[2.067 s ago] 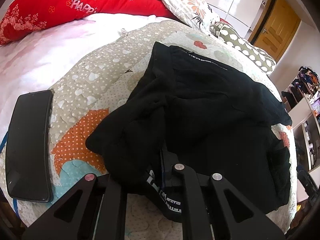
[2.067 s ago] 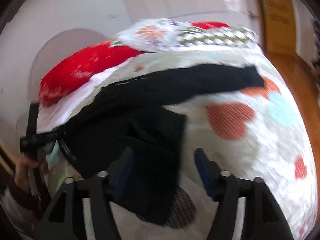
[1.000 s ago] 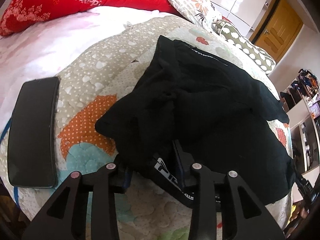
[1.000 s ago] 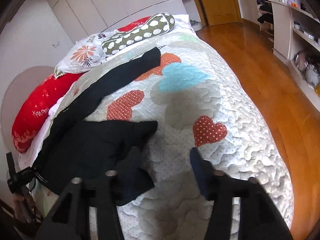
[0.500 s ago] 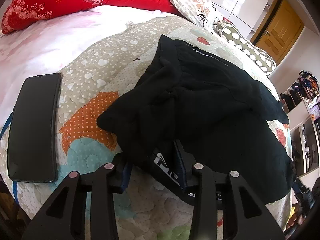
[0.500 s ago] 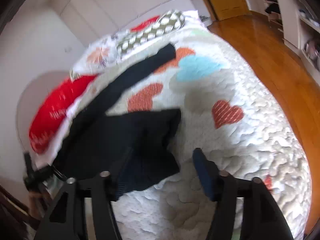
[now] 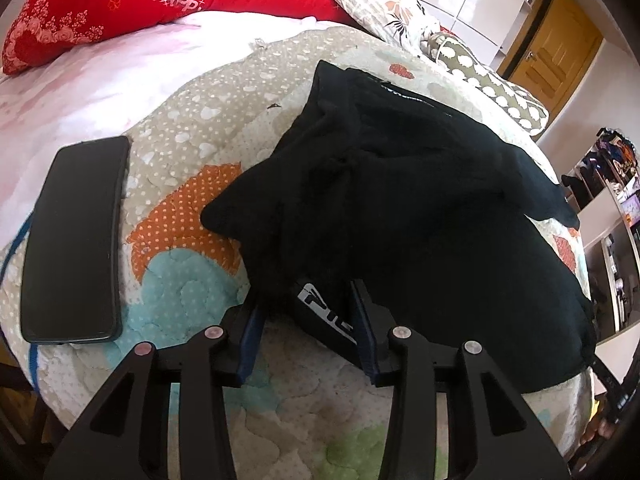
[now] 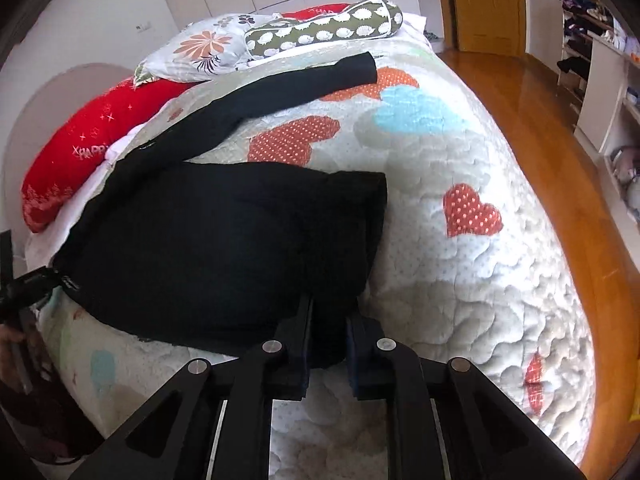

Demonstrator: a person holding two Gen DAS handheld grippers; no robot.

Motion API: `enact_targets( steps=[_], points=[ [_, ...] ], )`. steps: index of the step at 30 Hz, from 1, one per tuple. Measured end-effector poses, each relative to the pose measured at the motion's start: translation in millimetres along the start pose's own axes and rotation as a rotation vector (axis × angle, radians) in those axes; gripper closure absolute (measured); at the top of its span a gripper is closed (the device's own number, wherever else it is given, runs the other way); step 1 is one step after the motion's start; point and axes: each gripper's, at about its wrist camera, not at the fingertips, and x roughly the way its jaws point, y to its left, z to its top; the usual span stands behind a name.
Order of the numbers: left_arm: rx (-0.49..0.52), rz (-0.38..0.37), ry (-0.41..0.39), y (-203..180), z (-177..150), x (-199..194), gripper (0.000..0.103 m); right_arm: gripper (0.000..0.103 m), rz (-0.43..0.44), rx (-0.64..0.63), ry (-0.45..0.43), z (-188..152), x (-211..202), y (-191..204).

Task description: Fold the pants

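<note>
Black pants (image 7: 420, 200) lie bunched on a quilted bed (image 7: 192, 264). One leg is doubled back over the seat; the other leg (image 8: 288, 92) stretches toward the pillows. My left gripper (image 7: 306, 308) stands open around the waistband edge with its white lettering. My right gripper (image 8: 330, 320) is shut on the near edge of the folded leg (image 8: 240, 248). The left gripper's tool shows at the left edge of the right wrist view (image 8: 24, 284).
A black phone (image 7: 74, 236) lies on the quilt left of the pants. A red pillow (image 7: 152, 4), a floral pillow (image 8: 200, 48) and a spotted bolster (image 8: 324, 28) line the head of the bed. Wooden floor (image 8: 560, 140) and shelves lie to the right.
My right gripper has closed from open onto the folded leg's edge. My left gripper has opened wider around the waistband and drawn back a little.
</note>
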Motion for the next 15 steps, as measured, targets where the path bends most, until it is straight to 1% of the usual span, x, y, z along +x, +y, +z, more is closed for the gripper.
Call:
enact_targets(
  steps=[1,2,3,4,5,6,7,8,9,11,12,13,15],
  points=[
    [0.010,0.000,0.009,-1,2,-5,0.064,0.077,-0.010,-0.001,-0.001,5,-4,1],
    [0.015,0.003,0.010,-1,3,-10,0.064,0.071,-0.021,-0.002,-0.006,9,-8,2],
    [0.022,0.007,-0.002,-2,4,-17,0.064,0.071,-0.034,-0.011,-0.026,16,-16,4],
    [0.034,0.014,-0.033,-3,7,-29,0.062,0.071,-0.045,-0.027,-0.049,23,-23,5],
    [0.044,0.022,-0.060,-4,10,-37,0.057,0.069,-0.055,-0.039,-0.066,28,-27,7],
    [0.051,0.029,-0.088,-5,14,-45,0.045,0.066,-0.058,-0.056,-0.090,36,-32,10],
    [0.053,0.025,-0.112,-5,21,-52,0.031,0.059,-0.041,-0.068,-0.119,46,-34,14],
    [0.052,0.011,-0.129,-5,26,-56,0.027,0.051,-0.021,-0.075,-0.136,54,-34,17],
    [0.051,-0.006,-0.146,-5,34,-58,0.025,0.047,-0.001,-0.088,-0.156,68,-30,22],
    [0.049,-0.008,-0.166,-6,53,-56,0.023,0.046,0.022,-0.118,-0.176,87,-22,32],
    [0.059,-0.008,-0.171,-8,64,-52,0.017,0.046,0.036,-0.140,-0.180,99,-15,39],
    [0.079,-0.014,-0.165,-10,76,-46,0.017,0.044,0.049,-0.162,-0.176,112,-7,47],
    [0.112,-0.034,-0.129,-14,102,-26,0.017,0.043,0.081,-0.211,-0.171,138,11,63]
  ],
)
